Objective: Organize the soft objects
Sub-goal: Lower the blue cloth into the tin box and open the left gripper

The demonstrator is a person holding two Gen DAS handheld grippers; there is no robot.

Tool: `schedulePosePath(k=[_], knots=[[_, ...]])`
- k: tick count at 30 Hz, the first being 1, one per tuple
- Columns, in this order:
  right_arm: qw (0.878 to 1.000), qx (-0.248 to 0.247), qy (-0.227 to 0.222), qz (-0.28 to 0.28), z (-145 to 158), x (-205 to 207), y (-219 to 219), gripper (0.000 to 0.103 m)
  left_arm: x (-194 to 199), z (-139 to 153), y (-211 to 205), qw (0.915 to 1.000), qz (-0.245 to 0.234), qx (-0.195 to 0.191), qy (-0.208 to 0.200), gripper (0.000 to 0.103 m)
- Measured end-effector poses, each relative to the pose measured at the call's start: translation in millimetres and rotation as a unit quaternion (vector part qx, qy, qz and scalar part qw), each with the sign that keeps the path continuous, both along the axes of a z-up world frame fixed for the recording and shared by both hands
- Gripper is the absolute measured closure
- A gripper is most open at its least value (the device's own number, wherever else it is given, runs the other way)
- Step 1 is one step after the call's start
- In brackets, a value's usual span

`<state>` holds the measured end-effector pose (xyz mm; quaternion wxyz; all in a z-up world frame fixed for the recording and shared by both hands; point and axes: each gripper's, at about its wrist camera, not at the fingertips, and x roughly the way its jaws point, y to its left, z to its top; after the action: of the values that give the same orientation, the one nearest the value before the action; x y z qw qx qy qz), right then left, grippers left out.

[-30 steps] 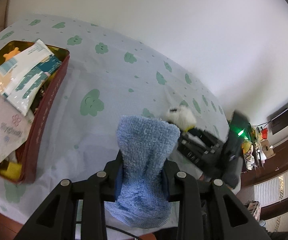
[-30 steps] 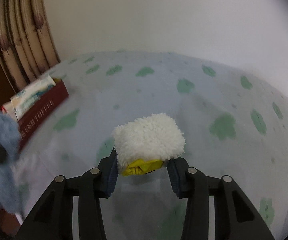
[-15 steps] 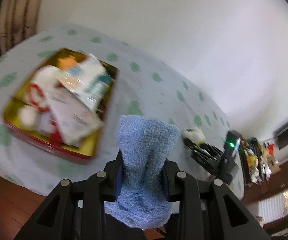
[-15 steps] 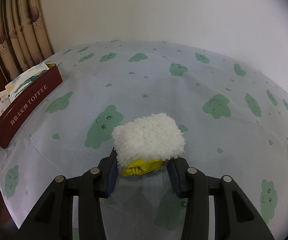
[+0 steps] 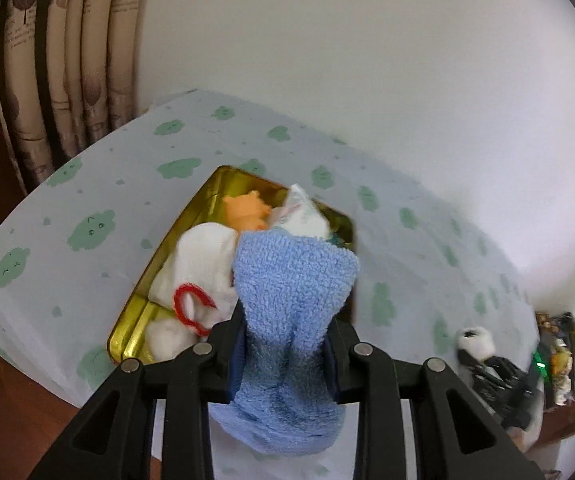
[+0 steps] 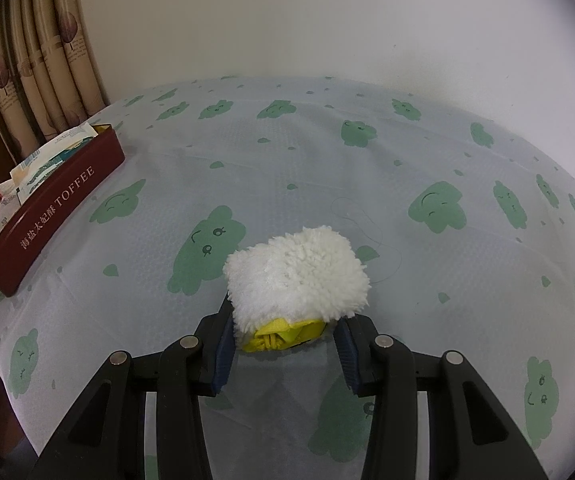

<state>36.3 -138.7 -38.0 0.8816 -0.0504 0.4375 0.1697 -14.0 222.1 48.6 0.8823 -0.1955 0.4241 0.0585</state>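
- Left gripper [image 5: 283,354]: jaws pressed onto a blue terry cloth [image 5: 293,292], pinched at its waist. The cloth's fluffy upper end is flared above the pads, its lower end is bunched below them.
- The blue cloth is held in the air over the near right part of the tin [image 5: 191,216], not resting in it.
- Tin: gold inside, dark red outside, "TOFFEE" printed on the side wall [image 6: 57,204]. It is set on the tablecloth [image 6: 367,184], pale with green cloud faces, near the table's curtain-side edge.
- Tin contents seen from the left wrist: white plush piece [image 5: 203,264] with a red loop [image 5: 189,308], orange soft toy [image 5: 247,210] at the far end, white packet [image 5: 301,216] beside it. Some contents are hidden behind the blue cloth.
- Right gripper [image 6: 283,350]: jaws closed on a white fluffy item [image 6: 297,276] with a yellow knotted base [image 6: 283,336]. It is held low over the tablecloth, well apart from the tin; whether it touches the cloth probably cannot be settled from this angle.
- Fleece pile is dense and curly; the yellow part is smooth fabric, tucked between the blue pads.
- Patterned curtain [image 6: 35,64] is seen behind the tin.
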Motion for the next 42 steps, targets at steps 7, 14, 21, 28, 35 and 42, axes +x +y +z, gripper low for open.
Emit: schedulePosePath(k=[7, 14, 21, 28, 35, 42], knots=[[1.0, 0.0, 0.002, 0.001, -0.1, -0.2, 1.2, 0.062, 14.7, -33.9, 7.8, 0.9995, 0.011, -0.001, 0.029, 0.071], [1.0, -0.003, 0.004, 0.002, -1.2, 0.0, 3.2, 0.061, 18.6, -51.0, 13.0, 0.999, 0.016, 0.015, 0.039, 0.07], [1.0, -0.005, 0.005, 0.003, -1.6, -0.2, 3.2, 0.061, 30.9, -61.0, 14.7, 0.9992, 0.009, 0.015, 0.035, 0.068], [1.0, -0.004, 0.006, 0.004, -1.6, -0.6, 3.4, 0.059, 23.2, -62.8, 16.4, 0.9996, 0.014, 0.0, 0.024, 0.059], [1.0, -0.004, 0.006, 0.006, -2.6, -1.0, 3.9, 0.058, 19.6, -39.9, 12.6, 0.9995, 0.009, 0.03, 0.01, 0.053], [1.0, -0.005, 0.006, 0.006, -2.5, -1.6, 4.4, 0.058, 17.5, -25.4, -7.7, 0.9945, -0.003, 0.104, 0.013, 0.053]])
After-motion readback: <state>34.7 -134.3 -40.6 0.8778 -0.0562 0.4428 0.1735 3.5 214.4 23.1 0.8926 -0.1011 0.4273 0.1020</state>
